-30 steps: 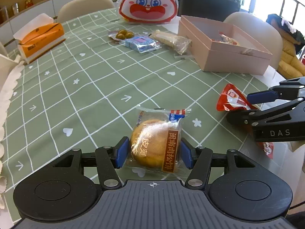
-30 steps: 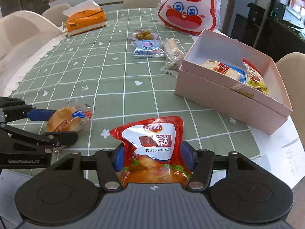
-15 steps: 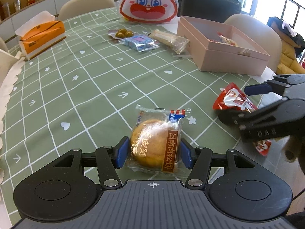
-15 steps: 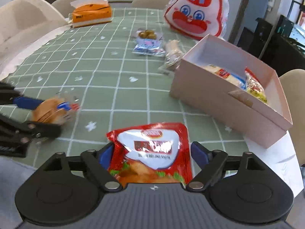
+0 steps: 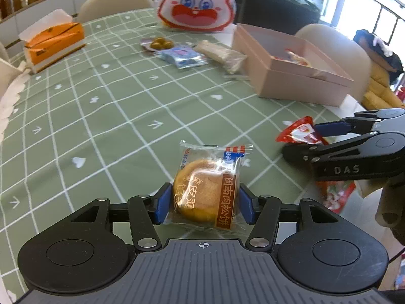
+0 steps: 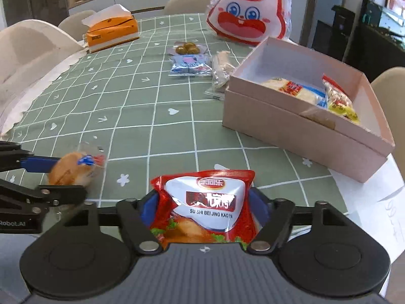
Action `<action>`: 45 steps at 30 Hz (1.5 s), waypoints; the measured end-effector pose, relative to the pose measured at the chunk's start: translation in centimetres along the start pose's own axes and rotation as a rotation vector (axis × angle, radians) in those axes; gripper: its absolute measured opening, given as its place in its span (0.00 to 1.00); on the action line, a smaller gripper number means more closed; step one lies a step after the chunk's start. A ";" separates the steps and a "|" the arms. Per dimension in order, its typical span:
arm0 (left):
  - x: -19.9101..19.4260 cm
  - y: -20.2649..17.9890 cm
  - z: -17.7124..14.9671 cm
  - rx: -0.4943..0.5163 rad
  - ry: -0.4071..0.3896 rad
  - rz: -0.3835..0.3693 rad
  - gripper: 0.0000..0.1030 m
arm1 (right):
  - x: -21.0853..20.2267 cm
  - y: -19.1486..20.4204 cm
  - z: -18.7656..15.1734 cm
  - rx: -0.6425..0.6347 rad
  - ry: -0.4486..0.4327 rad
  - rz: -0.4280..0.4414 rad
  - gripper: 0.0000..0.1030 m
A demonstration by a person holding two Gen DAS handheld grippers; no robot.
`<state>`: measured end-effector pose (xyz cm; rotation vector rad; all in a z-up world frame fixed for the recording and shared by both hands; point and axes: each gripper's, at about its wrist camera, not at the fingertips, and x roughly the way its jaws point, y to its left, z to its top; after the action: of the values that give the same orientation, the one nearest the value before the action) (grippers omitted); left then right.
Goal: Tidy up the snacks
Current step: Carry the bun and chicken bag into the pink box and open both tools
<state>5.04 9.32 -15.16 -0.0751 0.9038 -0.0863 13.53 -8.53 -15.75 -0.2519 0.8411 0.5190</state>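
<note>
My left gripper (image 5: 203,204) is shut on a clear-wrapped round pastry (image 5: 206,190) and holds it above the green checked tablecloth (image 5: 114,116). My right gripper (image 6: 203,209) is shut on a red roast-duck snack pouch (image 6: 205,202), also held above the cloth. In the left wrist view the right gripper (image 5: 298,141) with the red pouch (image 5: 298,131) is at the right; in the right wrist view the left gripper (image 6: 63,174) with the pastry (image 6: 73,169) is at the left. An open pink box (image 6: 291,121) with several snacks inside stands at the right.
A blue snack packet (image 6: 191,65), a pack of olives (image 6: 187,49) and a clear-wrapped bar (image 6: 221,69) lie left of the box. A rabbit-face bag (image 6: 246,19) stands at the back. An orange tissue box (image 6: 112,31) is at the far left. Chairs ring the table.
Both grippers have lifted and moved forward a little with their snacks. The right gripper's jaws widened briefly half a second ago and are tight on the pouch again.
</note>
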 end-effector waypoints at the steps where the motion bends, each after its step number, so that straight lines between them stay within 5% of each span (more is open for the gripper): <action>1: -0.1 -0.3 0.0 0.009 0.000 -0.014 0.59 | -0.2 0.0 -0.2 -0.003 0.002 0.002 0.65; 10: -1.3 -3.0 1.6 0.056 -0.027 -0.080 0.58 | -4.1 -1.6 -0.6 0.047 -0.050 -0.050 0.54; 11: -1.4 -3.5 2.0 0.065 -0.033 -0.086 0.58 | -4.5 -2.0 -0.5 0.051 -0.055 -0.047 0.24; 12: -1.5 -3.9 2.4 0.073 -0.038 -0.090 0.58 | -4.8 -2.5 -0.3 0.062 -0.043 -0.055 0.22; 19: -2.3 -7.5 5.1 0.134 -0.067 -0.138 0.58 | -7.5 -6.6 0.7 0.158 -0.041 -0.059 0.17; 25: -2.9 -9.5 8.8 0.156 -0.093 -0.187 0.58 | -12.5 -9.3 4.4 0.183 -0.159 -0.051 0.15; 35: -3.6 -10.5 23.3 0.126 -0.304 -0.278 0.59 | -17.2 -15.2 16.9 0.107 -0.359 -0.121 0.15; 39: 3.0 -11.0 26.3 0.071 -0.199 -0.298 0.59 | -14.3 -17.8 19.1 0.142 -0.321 -0.093 0.15; 42: 9.4 -11.1 25.5 0.003 -0.068 -0.320 0.59 | -10.0 -19.2 19.1 0.171 -0.258 -0.070 0.15; 45: 15.3 -11.8 23.4 0.042 0.056 -0.294 0.59 | -5.1 -20.4 18.6 0.166 -0.165 -0.051 0.15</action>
<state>32.36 -3.32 -11.46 -0.1666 0.9415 -0.3827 33.50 -19.88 0.41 -0.0760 0.7107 0.4138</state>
